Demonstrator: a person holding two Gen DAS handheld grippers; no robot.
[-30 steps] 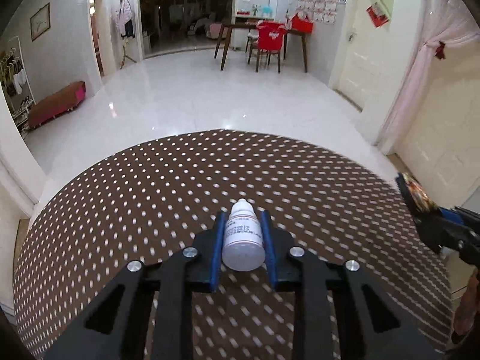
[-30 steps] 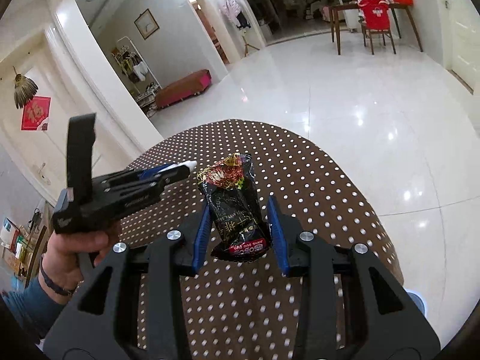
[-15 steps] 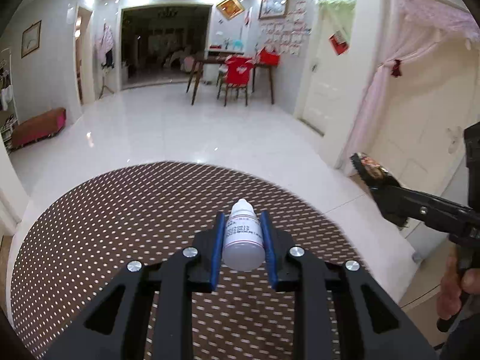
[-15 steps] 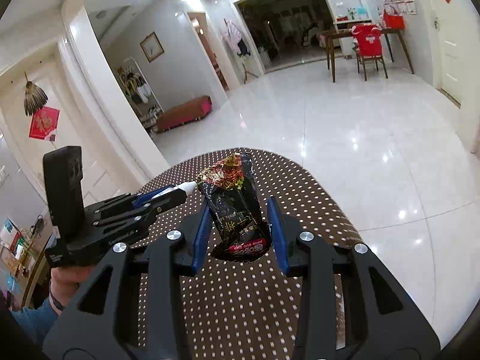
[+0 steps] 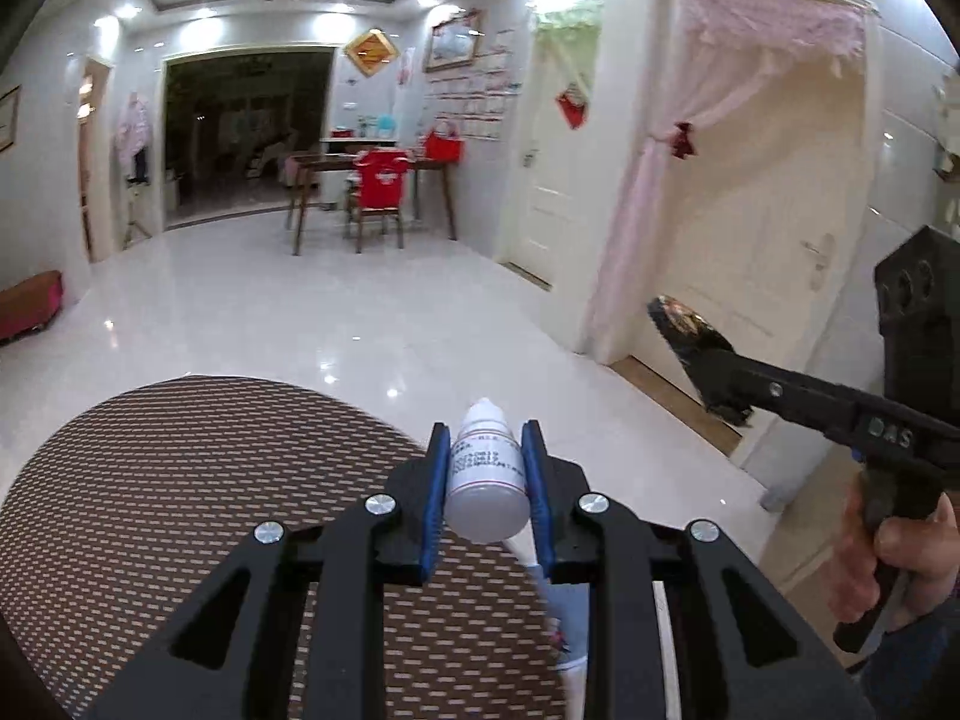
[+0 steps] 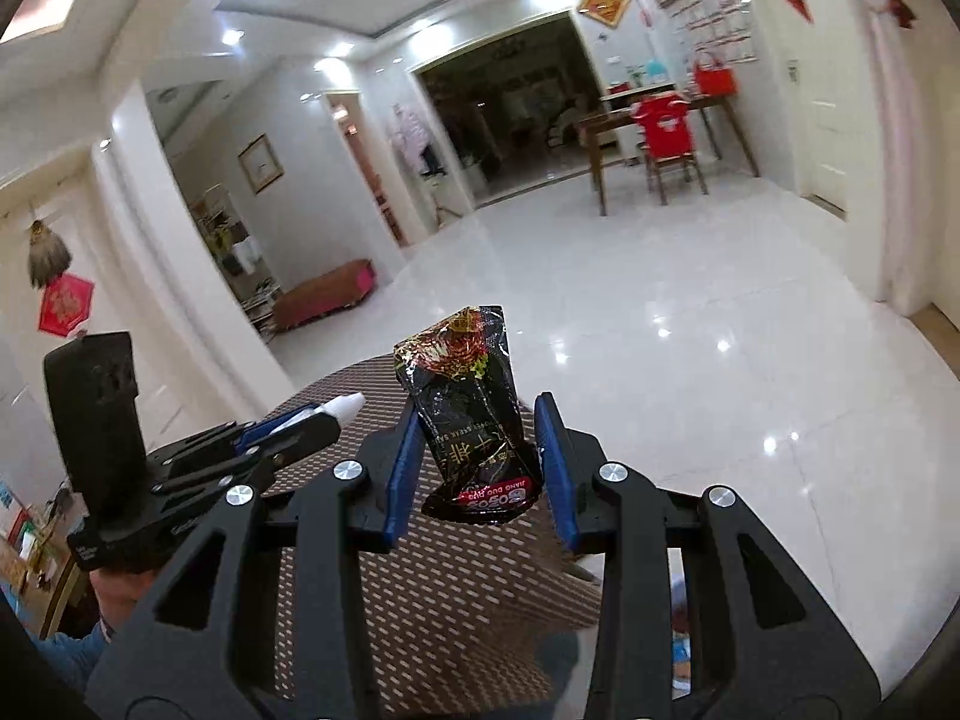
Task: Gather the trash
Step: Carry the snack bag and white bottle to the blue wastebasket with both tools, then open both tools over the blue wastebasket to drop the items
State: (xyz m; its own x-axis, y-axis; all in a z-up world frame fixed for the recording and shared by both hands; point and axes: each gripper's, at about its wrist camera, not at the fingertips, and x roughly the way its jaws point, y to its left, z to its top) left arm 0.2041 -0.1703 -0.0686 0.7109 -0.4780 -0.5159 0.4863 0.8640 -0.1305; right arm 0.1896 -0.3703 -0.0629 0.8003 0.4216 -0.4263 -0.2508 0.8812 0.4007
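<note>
- Between the blue pads of the left tongs (image 5: 485, 483) sits a small white dropper bottle (image 5: 486, 480), clamped on both sides with its nozzle pointing forward.
- Between the pads of the right tongs (image 6: 477, 468) a crumpled black snack wrapper (image 6: 471, 420) is pinched at its lower part, its torn gold-and-red top sticking up free.
- Neither piece has slipped in its grip over the last second; both sit as they did.
- What has changed lies outside the tongs: both have swung to the right and lifted, so the round brown dotted worktop (image 5: 180, 510) that filled the left view now covers only its lower left, and the bottle hangs past the worktop's edge, over white tiled floor (image 5: 372, 324).
- In the right view the wrapper is likewise near the worktop's far edge.
- Below the left tongs, a pale blurred shape (image 5: 564, 618) shows beside the worktop; whether it is a bin I cannot tell.
- My reading: picking up is done, and both pieces are being carried off the worktop toward a drop point.
</note>
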